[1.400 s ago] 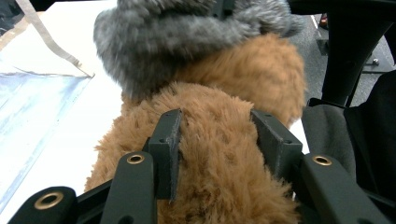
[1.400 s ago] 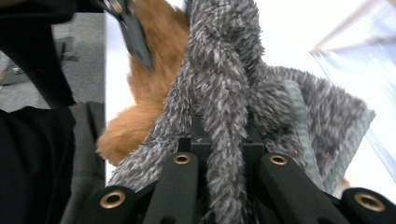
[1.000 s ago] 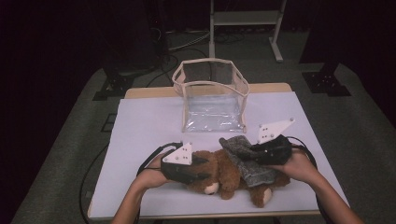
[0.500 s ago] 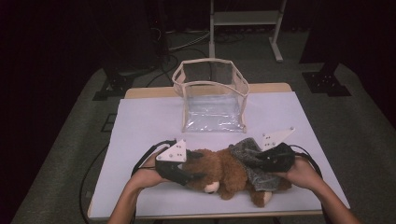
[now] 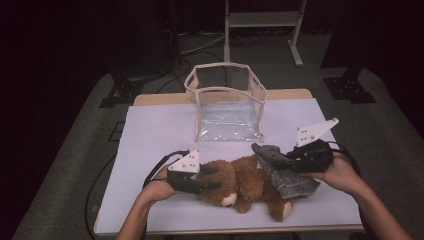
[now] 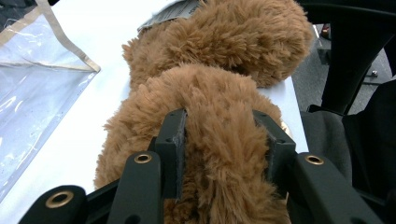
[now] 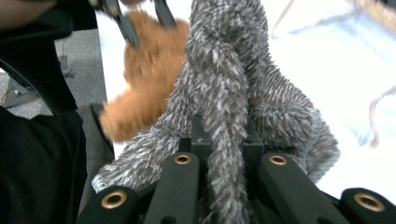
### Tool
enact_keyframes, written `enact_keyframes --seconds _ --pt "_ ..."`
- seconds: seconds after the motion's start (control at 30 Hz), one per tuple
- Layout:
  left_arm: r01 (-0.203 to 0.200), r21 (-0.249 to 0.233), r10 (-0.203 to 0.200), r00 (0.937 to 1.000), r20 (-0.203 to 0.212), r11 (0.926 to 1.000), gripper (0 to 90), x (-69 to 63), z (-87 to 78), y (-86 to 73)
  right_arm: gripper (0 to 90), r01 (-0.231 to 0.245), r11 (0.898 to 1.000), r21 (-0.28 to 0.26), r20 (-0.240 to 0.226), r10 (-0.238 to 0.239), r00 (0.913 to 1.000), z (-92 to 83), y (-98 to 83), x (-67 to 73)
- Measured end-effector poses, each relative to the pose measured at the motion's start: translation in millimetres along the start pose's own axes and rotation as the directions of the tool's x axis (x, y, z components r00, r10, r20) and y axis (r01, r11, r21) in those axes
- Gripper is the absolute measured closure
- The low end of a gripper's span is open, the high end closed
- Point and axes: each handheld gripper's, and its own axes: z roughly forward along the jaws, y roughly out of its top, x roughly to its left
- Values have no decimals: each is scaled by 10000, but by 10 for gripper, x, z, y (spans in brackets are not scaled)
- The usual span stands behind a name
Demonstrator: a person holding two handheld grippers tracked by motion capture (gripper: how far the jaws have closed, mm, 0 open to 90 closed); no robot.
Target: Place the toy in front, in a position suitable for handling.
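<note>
I am clamping my left claw (image 6: 219, 140), whose jaws have just been closing, on the brown teddy bear (image 5: 240, 185) lying on the counter (image 5: 150, 135). My right claw (image 7: 224, 140) is pinching its grey fuzzy garment (image 5: 285, 170), now drawn further rightward than a second ago, so the stripping is progressing.

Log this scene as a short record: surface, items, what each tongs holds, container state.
surface: table with white cover
toy: brown teddy lying near the front edge
garment: grey fuzzy cloth draped over the teddy's right part
left tongs: just closed, clamped on the teddy's fur
right tongs: shut on the grey cloth
container: clear bag standing open behind the teddy, apart from it
</note>
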Motion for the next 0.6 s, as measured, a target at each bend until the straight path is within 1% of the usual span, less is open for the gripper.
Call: enact_keyframes --seconds 0.07,0.13,0.23,0.27,0.33,0.4,0.43,0.47,0.5,0.53,0.57,0.6 --pt "-66 47 66 10000 13 10000 592 -11 7 8 813 261 9996 -120 -152 -263 9995 41 138 13" --pt "-118 103 118 9999 -32 9999 592 -25 11 16 812 499 9986 -182 -364 -505 9981 144 279 34" --pt "-219 142 220 9997 -54 9997 592 -34 13 27 812 869 9961 -161 -753 -879 9933 360 472 79" --pt "-224 131 225 9997 -55 9997 593 -35 15 27 812 924 9957 -90 -850 -928 9920 439 521 96" --pt "-250 105 251 9997 -71 9996 592 -39 17 26 811 1046 9945 112 -1061 -1028 9890 611 570 113" --pt "-294 101 295 9995 -98 9995 591 -41 11 22 811 1182 9904 715 -1058 -1103 9882 772 538 118" --pt "-303 98 304 9995 -127 9995 588 -44 6 19 811 1070 9889 1027 -1085 -958 9895 845 488 116" --pt "-314 91 316 9993 -174 9995 582 -43 1 16 811 1107 9852 1312 -1057 -971 9896 910 419 102" --pt "-210 87 212 9996 -182 9997 568 -44 -7 13 812 957 9866 1324 -1088 -815 9907 941 347 89" --pt "-163 84 164 9997 -177 9998 541 -43 -19 14 812 771 9915 1050 -1232 -640 9903 941 284 66" --pt "-141 93 144 9995 -288 9999 501 -42 -33 19 813 664 9935 928 -1249 -546 9907 929 239 66" --pt "-36 167 43 9991 -428 9999 456 -37 -49 25 814 684 9933 930 -1195 -571 9912 912 204 79"
